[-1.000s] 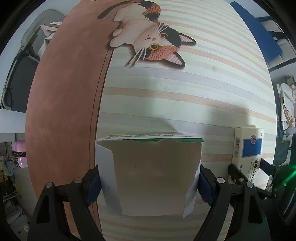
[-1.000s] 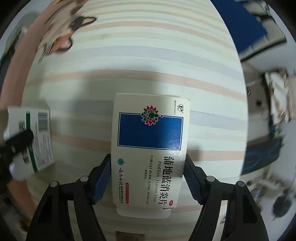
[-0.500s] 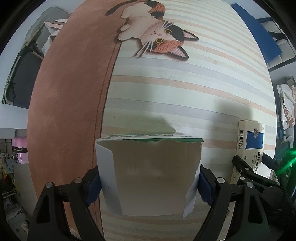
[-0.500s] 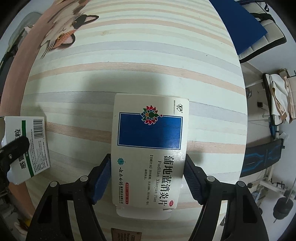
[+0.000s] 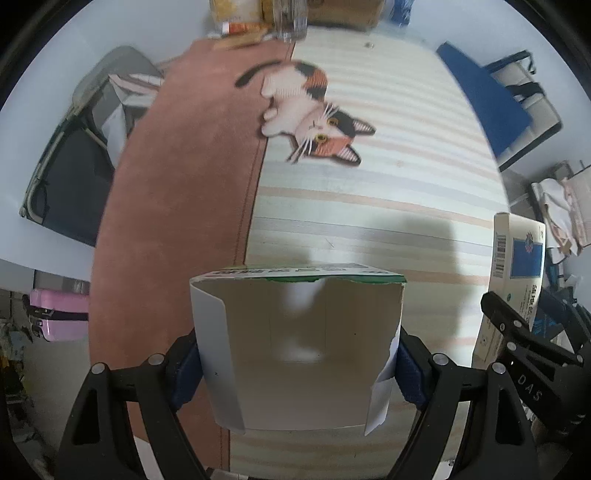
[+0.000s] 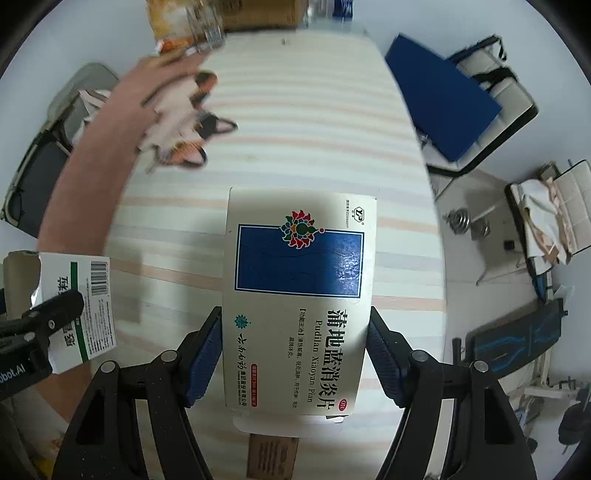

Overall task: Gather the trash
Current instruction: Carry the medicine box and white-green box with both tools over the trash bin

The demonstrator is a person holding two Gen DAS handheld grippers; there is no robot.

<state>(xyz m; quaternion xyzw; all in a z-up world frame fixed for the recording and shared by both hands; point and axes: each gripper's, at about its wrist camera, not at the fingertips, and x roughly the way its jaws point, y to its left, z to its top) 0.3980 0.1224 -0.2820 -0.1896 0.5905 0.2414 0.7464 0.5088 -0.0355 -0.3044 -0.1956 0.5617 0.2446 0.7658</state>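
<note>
Torn carton (image 5: 295,347) pinched between left fingers (image 5: 186,363), medicine box (image 6: 297,302) between right fingers (image 6: 205,354).

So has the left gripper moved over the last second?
Yes. The left gripper, shut on the torn box, has risen: the cat print looks smaller and the table's far edge now shows.

Left gripper (image 5: 295,363): raised from the counter (image 5: 388,206), torn box (image 5: 295,350) now higher above the striped mat.
Right gripper (image 6: 295,360): likewise raised with the medicine box (image 6: 299,295).
Cat picture (image 5: 314,118): appears smaller, farther off.
Far edge of counter: newly in view, with blurred packets (image 5: 240,14) and a glass (image 5: 291,18).
</note>
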